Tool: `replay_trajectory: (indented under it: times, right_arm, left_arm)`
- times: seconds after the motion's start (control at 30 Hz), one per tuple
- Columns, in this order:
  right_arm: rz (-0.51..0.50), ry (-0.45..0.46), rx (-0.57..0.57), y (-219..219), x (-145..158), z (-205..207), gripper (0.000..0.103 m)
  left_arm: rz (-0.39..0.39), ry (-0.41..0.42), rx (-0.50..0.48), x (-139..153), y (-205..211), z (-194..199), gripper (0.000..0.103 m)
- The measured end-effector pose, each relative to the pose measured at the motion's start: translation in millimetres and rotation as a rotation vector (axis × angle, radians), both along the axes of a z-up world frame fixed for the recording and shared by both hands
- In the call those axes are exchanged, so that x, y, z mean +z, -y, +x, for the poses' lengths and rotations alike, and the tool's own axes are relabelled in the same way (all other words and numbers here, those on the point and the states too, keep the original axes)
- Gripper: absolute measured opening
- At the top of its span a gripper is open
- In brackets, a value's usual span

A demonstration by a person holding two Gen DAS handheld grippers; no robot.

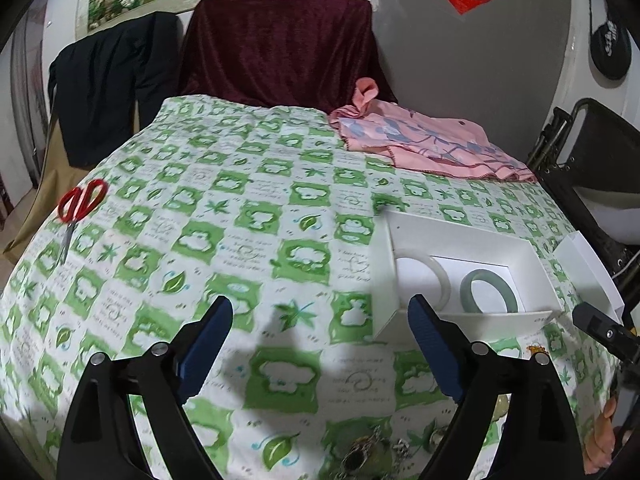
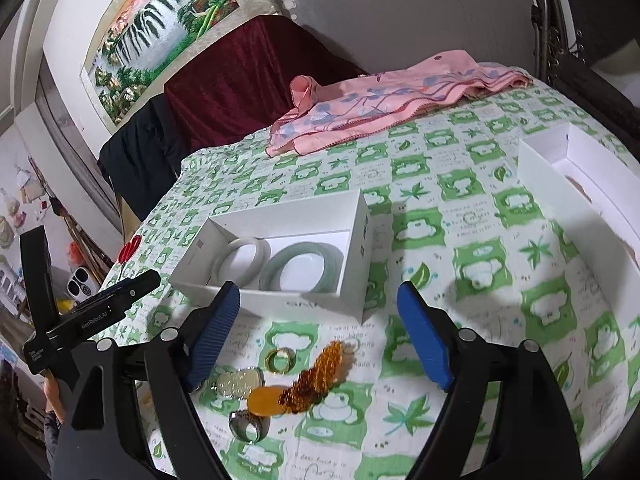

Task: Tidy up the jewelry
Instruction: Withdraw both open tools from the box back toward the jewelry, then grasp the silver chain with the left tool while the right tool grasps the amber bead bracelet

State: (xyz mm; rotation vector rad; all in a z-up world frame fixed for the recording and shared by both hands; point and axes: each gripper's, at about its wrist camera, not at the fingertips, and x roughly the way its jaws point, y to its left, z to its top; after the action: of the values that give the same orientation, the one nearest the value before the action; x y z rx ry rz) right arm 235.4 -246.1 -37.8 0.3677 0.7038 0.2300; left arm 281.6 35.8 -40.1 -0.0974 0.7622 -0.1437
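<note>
A white box (image 2: 356, 236) on the green-checked cloth holds a white bangle (image 2: 244, 258) and a green bangle (image 2: 302, 266); it also shows in the left wrist view (image 1: 472, 236). Loose pieces lie in front of it: a gold-green ring (image 2: 281, 359), an amber bead strand (image 2: 320, 376), an orange pendant (image 2: 264, 400), a pale disc (image 2: 238, 382) and a silver ring (image 2: 248, 426). My right gripper (image 2: 318, 320) is open and empty above these pieces. My left gripper (image 1: 320, 334) is open and empty, left of the box.
A second open white box (image 2: 576, 196) stands at the right. A pink cloth (image 2: 380, 108) lies at the back of the table. Red scissors (image 1: 78, 208) lie at the far left. A chair draped in dark red fabric (image 1: 280, 48) stands behind.
</note>
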Motion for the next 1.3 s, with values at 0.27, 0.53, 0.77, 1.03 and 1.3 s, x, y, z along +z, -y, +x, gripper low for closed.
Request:
replay_trajectory:
  times: [0.27,0.53,0.77,1.03,1.3]
  right_arm:
    - [0.020,-0.013,-0.006,1.9,-8.5,-19.2,0.080]
    - [0.047,-0.018,-0.017,6.4,-13.4,-33.6,0.080]
    - [0.054,-0.024,-0.017,6.7,-14.2,-33.7,0.080]
    - [0.056,-0.025,-0.017,7.2,-14.6,-33.2,0.080]
    - [0.052,-0.021,-0.021,8.6,-15.3,-33.0,0.080]
  left_arm:
    - [0.011,-0.024,0.015,-6.6,-9.5,-18.2,0.089]
    - [0.021,-0.045,0.010,-15.8,-20.8,-44.0,0.089]
    - [0.017,-0.056,-0.034,-21.6,-24.4,-65.7,0.089]
    - [0.101,-0.032,-0.165,-23.8,3.8,-77.7,0.074]
    - [0.123,-0.073,-0.230,-34.6,14.8,-74.2,0.042]
